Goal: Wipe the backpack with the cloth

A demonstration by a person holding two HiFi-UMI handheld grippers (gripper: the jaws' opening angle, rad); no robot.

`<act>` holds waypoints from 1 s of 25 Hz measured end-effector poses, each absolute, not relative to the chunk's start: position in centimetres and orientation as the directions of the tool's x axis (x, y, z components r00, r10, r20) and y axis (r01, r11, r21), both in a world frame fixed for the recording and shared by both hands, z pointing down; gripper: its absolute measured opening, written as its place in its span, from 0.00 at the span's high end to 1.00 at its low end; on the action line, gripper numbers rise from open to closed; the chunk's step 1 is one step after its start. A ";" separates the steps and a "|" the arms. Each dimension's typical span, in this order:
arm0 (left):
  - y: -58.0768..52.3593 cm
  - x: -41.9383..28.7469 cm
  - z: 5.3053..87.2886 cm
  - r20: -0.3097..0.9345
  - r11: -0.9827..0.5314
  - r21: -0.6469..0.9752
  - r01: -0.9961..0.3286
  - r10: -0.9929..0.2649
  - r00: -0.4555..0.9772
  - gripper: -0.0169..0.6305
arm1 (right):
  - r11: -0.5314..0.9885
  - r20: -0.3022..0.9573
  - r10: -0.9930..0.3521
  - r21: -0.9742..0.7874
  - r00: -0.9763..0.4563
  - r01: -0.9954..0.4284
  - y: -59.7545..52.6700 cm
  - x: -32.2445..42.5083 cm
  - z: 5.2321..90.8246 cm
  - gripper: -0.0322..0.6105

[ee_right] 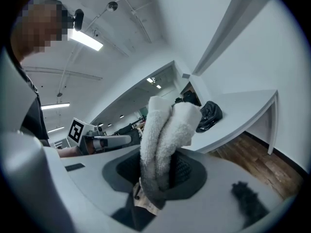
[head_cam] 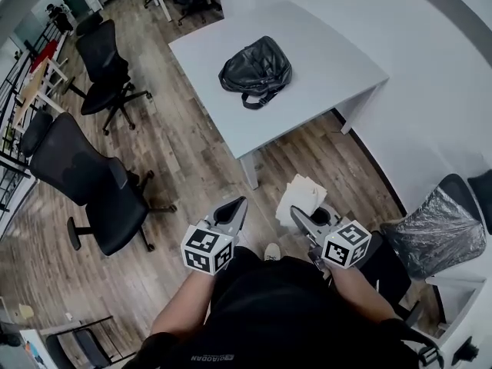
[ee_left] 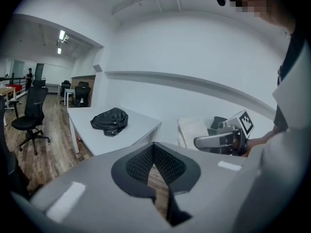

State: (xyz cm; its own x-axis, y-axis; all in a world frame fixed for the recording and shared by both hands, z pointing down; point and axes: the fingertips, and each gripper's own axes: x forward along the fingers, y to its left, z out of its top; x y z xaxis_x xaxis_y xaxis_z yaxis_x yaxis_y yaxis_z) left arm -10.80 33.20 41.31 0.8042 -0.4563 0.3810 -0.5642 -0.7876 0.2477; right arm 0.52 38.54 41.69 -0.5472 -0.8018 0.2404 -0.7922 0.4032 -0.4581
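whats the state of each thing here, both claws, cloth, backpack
left claw: jaws together, nothing between them
right claw: shut on the cloth
cloth: bunched, clamped in the right claw, held off the table
backpack: lying on the white table, untouched, well away from both claws

One black leather-look backpack (head_cam: 256, 69), on one white counter (head_cam: 323, 44). One white fluffy cloth (head_cam: 301, 194). Two grey grippers: left gripper (head_cam: 237, 204), right gripper (head_cam: 298, 214). Two marker cubes (head_cam: 207, 250) (head_cam: 346, 244), one per gripper. Two black swivel office chairs (head_cam: 104, 56) (head_cam: 88, 171) fully in view; further chairs cut off, count unclear.
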 end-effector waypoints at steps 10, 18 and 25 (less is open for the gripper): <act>31.2 -10.1 42.6 0.422 -0.763 0.264 -0.591 -0.459 0.782 0.96 | 0.398 0.246 -0.795 -0.478 -0.555 -0.783 36.4 2.1 43.2 0.78; 29.4 -7.7 42.9 0.392 -0.793 0.273 -0.544 -0.425 0.816 0.96 | 0.373 0.252 -0.809 -0.479 -0.531 -0.795 36.0 2.1 43.7 0.78; 28.5 -6.9 44.5 0.413 -0.802 0.287 -0.525 -0.390 0.823 0.96 | 0.341 0.286 -0.808 -0.486 -0.515 -0.805 34.1 3.2 44.8 0.78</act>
